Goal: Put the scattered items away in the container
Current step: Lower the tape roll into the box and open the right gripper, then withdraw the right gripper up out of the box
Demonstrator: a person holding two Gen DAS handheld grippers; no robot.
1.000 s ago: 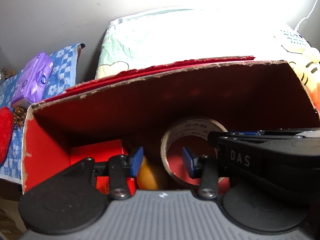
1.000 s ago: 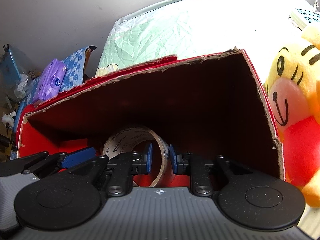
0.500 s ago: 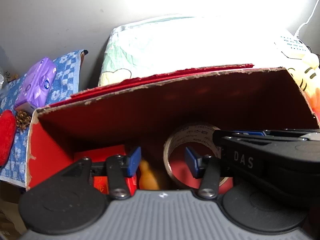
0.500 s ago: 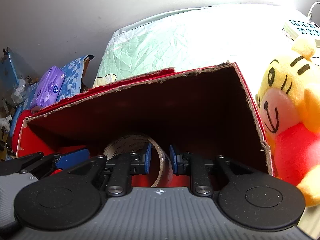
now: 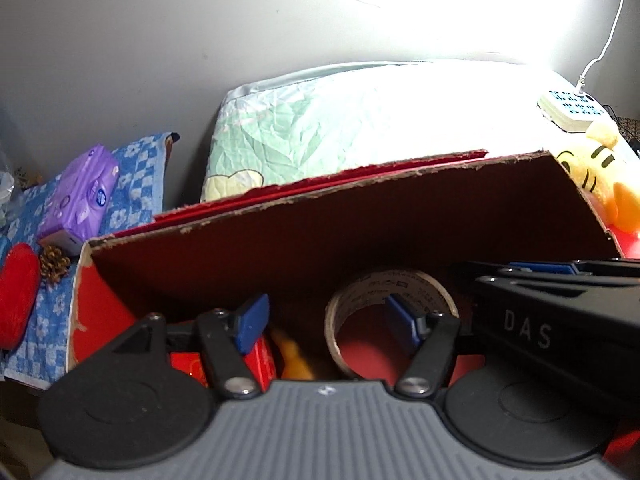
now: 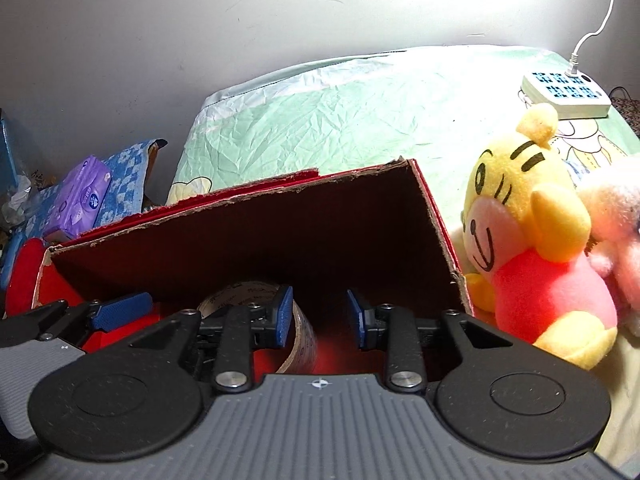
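Note:
A red cardboard box (image 5: 360,232) stands on the bed with its top open. Inside it a beige tape roll (image 5: 390,280) stands on edge, beside a yellow-orange item (image 5: 294,356) and a small red box (image 5: 262,354). My left gripper (image 5: 328,322) hangs open over the box's near side, holding nothing. My right gripper (image 6: 320,316) is open too, with the tape roll (image 6: 236,294) just left of its gap against the left pad. A yellow plush tiger (image 6: 532,240) sits outside the box (image 6: 280,240), against its right wall.
A pink plush (image 6: 616,216) leans on the tiger. A white power strip (image 6: 564,92) with a cable lies on the green bedsheet behind. Left of the bed, a purple tissue pack (image 5: 80,200), a pine cone (image 5: 54,262) and a red cushion (image 5: 16,292) rest on a blue checked cloth.
My right gripper has opened and let go of the tape roll, which stays in the box. Both grippers have pulled back and up, and the left one has opened wider.

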